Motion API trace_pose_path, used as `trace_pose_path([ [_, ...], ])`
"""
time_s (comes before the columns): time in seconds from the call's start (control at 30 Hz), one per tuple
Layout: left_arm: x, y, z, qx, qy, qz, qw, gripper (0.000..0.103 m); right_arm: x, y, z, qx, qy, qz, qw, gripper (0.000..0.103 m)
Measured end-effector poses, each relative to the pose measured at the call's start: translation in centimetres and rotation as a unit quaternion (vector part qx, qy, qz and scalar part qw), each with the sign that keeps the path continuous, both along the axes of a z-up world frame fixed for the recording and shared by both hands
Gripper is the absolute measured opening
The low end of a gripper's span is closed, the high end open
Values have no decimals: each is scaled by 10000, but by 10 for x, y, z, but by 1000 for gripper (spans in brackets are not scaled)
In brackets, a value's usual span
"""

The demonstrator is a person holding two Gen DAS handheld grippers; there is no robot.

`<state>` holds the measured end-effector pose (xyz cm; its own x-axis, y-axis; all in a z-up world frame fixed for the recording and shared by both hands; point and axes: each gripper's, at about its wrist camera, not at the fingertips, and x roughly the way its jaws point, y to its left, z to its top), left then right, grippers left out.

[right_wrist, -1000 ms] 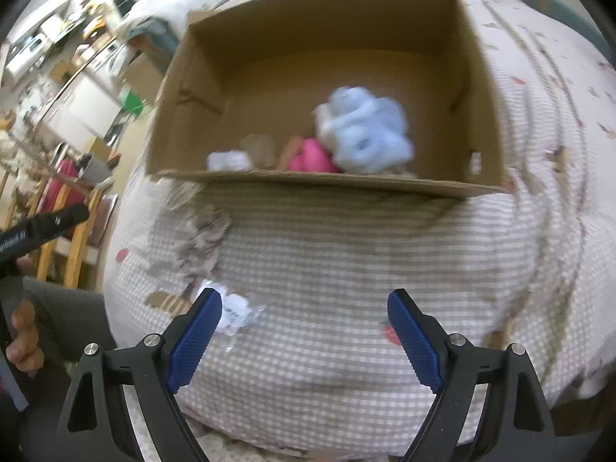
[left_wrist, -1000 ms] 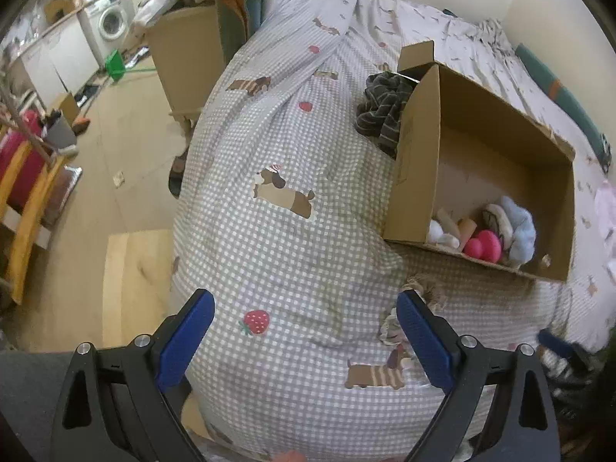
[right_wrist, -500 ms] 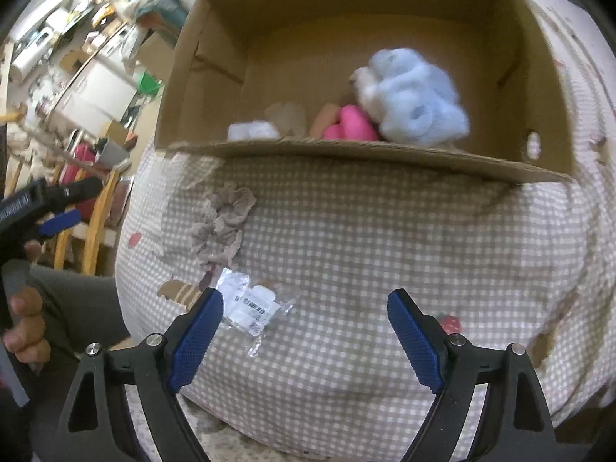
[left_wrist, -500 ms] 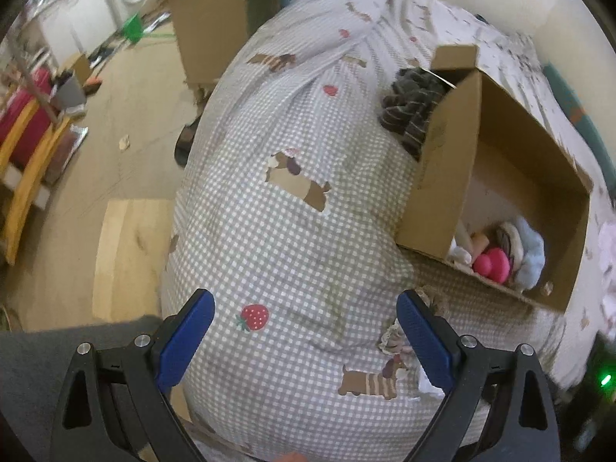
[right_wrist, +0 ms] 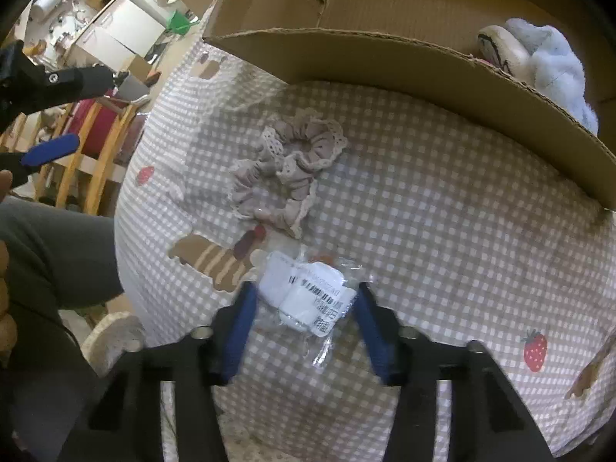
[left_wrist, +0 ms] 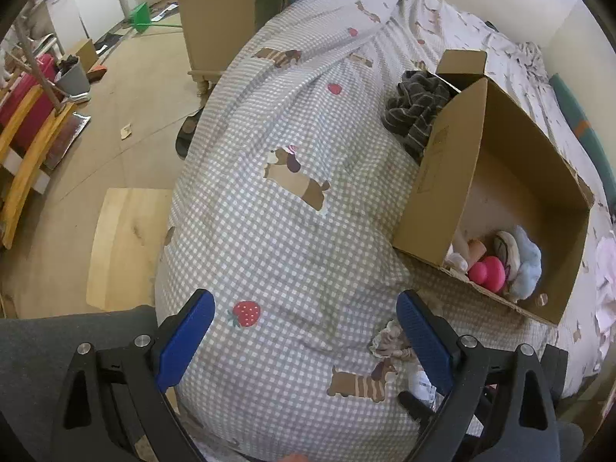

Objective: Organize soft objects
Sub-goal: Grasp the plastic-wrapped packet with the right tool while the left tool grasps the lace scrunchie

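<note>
Where floor shows, gingham bedspread beside

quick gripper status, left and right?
Left gripper: open, empty, above the bedspread.
Right gripper: fingers on either side of the clear packet; cannot tell whether it is gripped.

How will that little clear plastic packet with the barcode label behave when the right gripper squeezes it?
The plastic packet looks crinkly and thin, so it will likely crumple and may slip between the right gripper's pads. The white contents look soft and probably light; loose film edges will likely flop.
</note>
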<state>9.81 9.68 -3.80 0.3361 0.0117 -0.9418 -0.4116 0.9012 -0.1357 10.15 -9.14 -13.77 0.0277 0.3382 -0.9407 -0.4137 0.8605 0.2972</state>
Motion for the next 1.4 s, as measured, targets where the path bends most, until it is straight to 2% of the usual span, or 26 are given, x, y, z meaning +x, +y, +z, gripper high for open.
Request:
trace_pose_path([
  [0.03, 1, -1, -1, 20, 15, -41, 10000, 95, 0, -1, 1, -43, -31, -6, 10000, 33],
  [0.13, 4, -10, -8, 105, 122, -227, 9996, 95, -1, -6, 8, 80, -63, -71, 9999, 30],
  [0.2, 6, -19, -14, 186, 204, -408, 9988, 95, -2, -14, 15, 151, -99, -102, 9998, 29],
  [0.33, 10, -41, -20, 189, 99, -779, 9967, 95, -7, -37, 33, 347, -173, -292, 9988, 28],
  [0.5, 22, -77, -39, 142, 308, -1388, 9897, 95, -11, -82, 64, 620, -388, -920, 9931, 28],
  [0.63, 32, -101, -51, 13, 454, -1783, 9829, 95, -5, -106, 76, 877, -489, -1456, 9842, 28],
  [0.83, 42, -108, -71, -77, 581, -1816, 9816, 92, 5, -128, 74, 995, -382, -1895, 9761, 28],
  [0.93, 46, -114, -82, 93, 684, -1947, 9784, 70, 7, -133, 73, 998, -337, -1936, 9754, 28],
  [0.97, 48, -117, -89, 195, 779, -2002, 9765, 54, 8, -133, 73, 992, -326, -1930, 9756, 28],
  [1.0, 49, -118, -93, 217, 842, -2024, 9754, 35, 8, -133, 73, 992, -317, -1928, 9757, 28],
  [1.1, 50, -114, -98, 134, 826, -1960, 9770, 16, 10, -128, 69, 1011, -287, -1910, 9760, 28],
  [1.2, 52, -106, -91, 201, 694, -1817, 9807, 13, 10, -124, 67, 920, -326, -1896, 9770, 28],
  [1.4, 53, -79, -69, 821, 345, -1315, 9873, 11, 14, -123, 62, 781, -308, -1988, 9764, 28],
])
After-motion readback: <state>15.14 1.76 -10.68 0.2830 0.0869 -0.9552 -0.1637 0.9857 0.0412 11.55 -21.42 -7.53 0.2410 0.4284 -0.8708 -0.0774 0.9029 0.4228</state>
